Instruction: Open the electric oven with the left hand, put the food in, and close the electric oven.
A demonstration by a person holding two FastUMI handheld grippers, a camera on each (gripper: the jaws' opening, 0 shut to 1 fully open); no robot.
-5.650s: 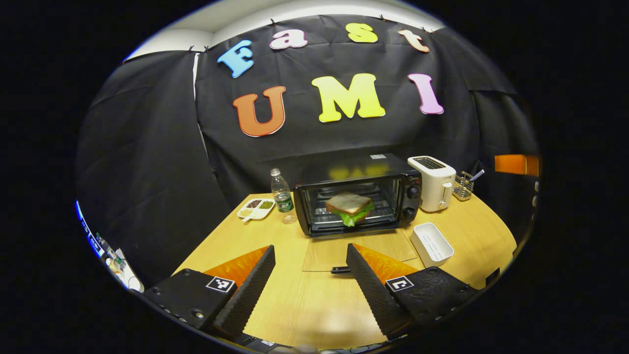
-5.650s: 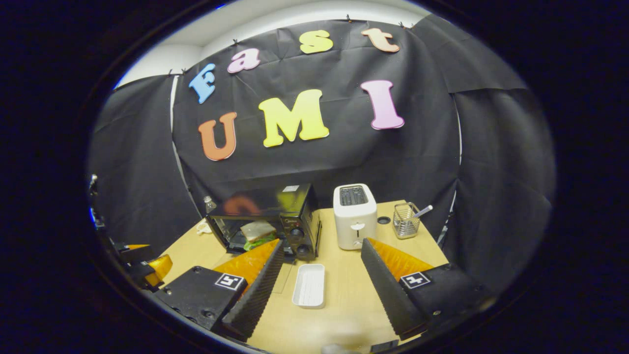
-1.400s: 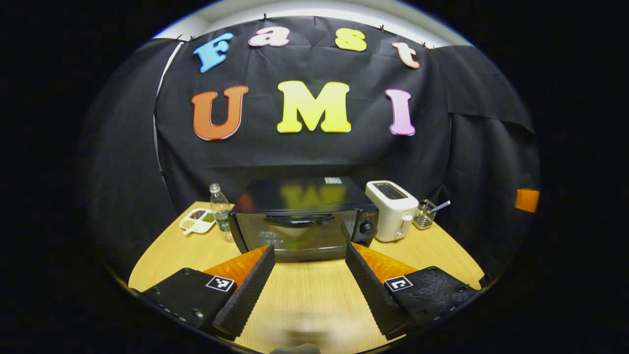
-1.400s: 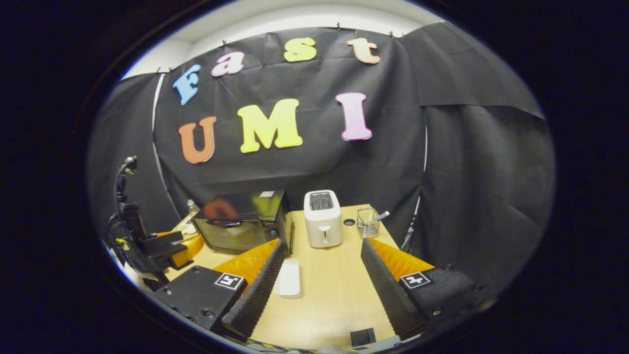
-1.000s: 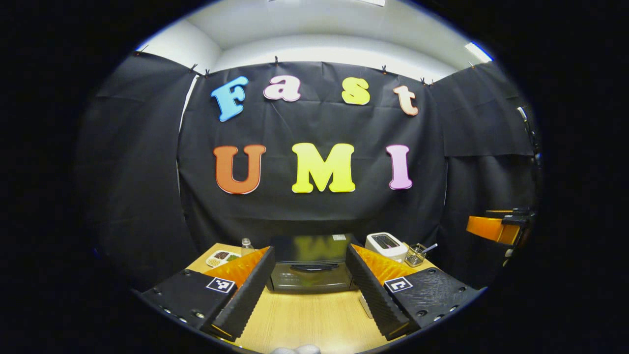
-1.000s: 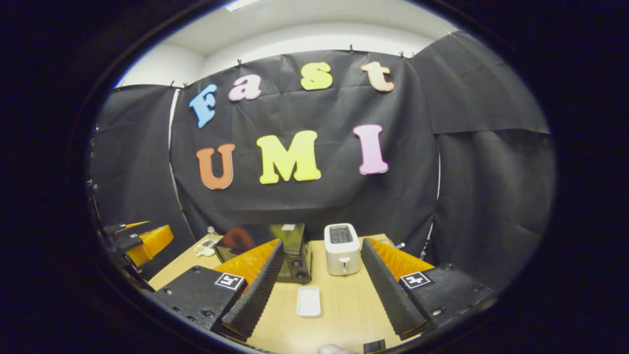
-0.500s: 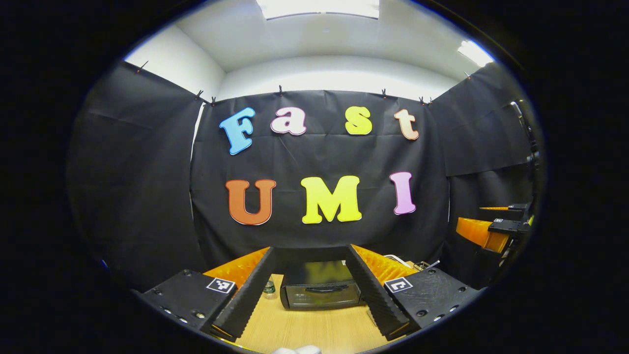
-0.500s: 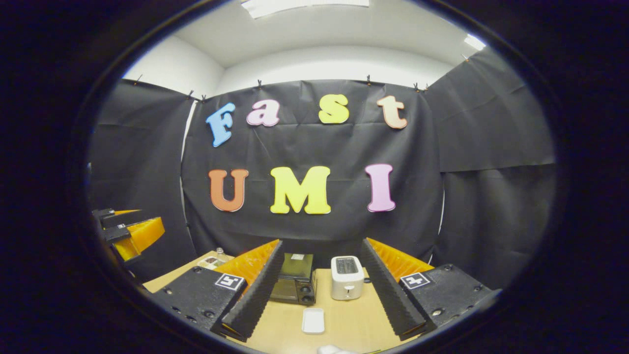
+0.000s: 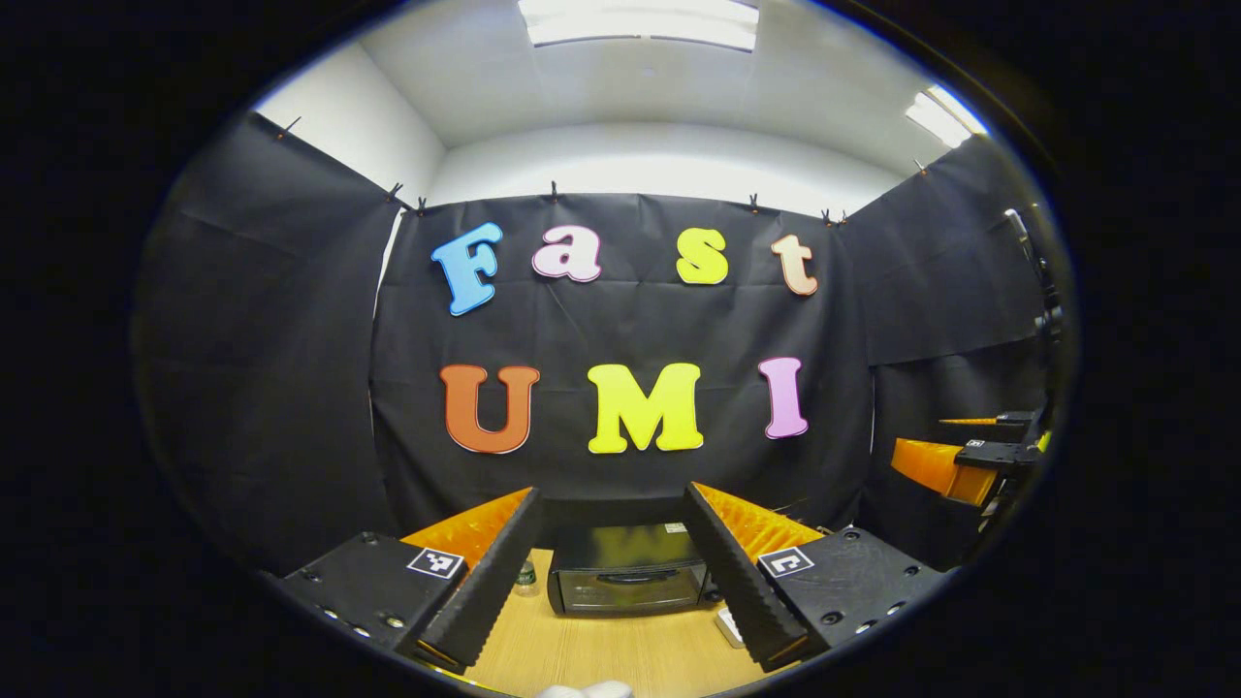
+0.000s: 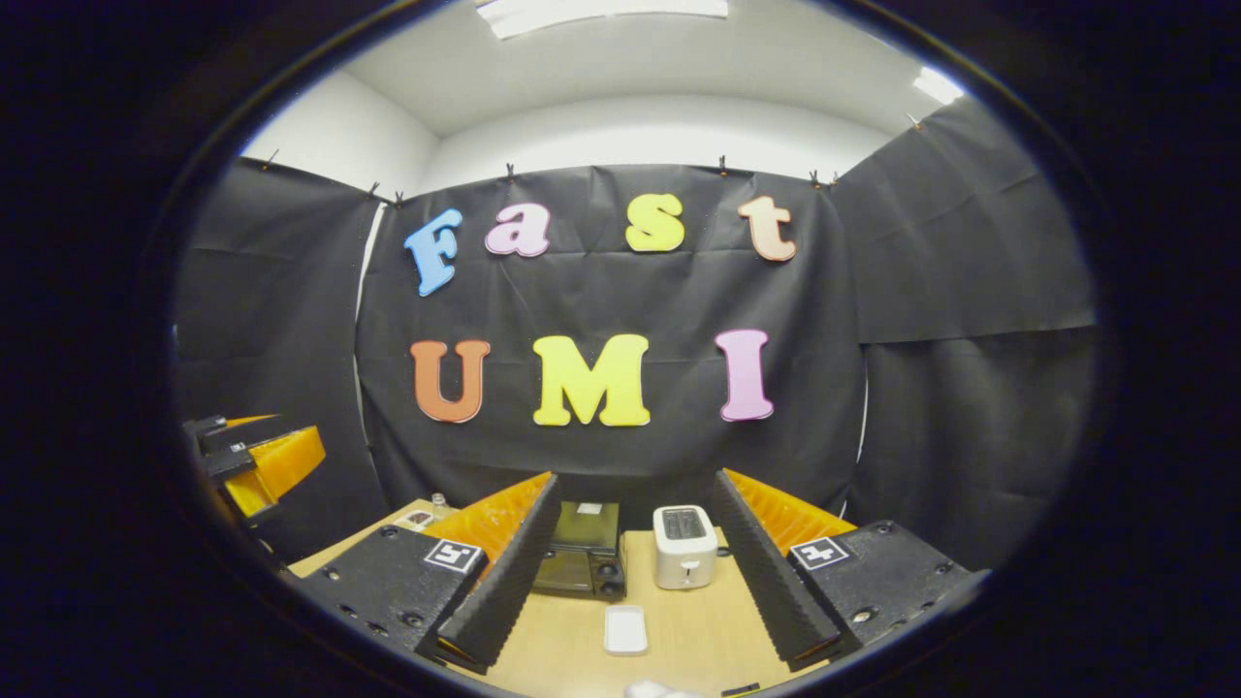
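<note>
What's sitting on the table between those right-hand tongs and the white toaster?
In the right gripper view, a small white tray lies on the wooden table between the open right tongs and the toaster.

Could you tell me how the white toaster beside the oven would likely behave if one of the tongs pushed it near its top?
The toaster stands tall on a narrow base, so it would probably tip. Its smooth casing may slip on the wooden table.

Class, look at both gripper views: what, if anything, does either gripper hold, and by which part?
Nothing is held. The left gripper and the right gripper both have their jaws wide open with nothing between them, well back from the closed oven.
</note>
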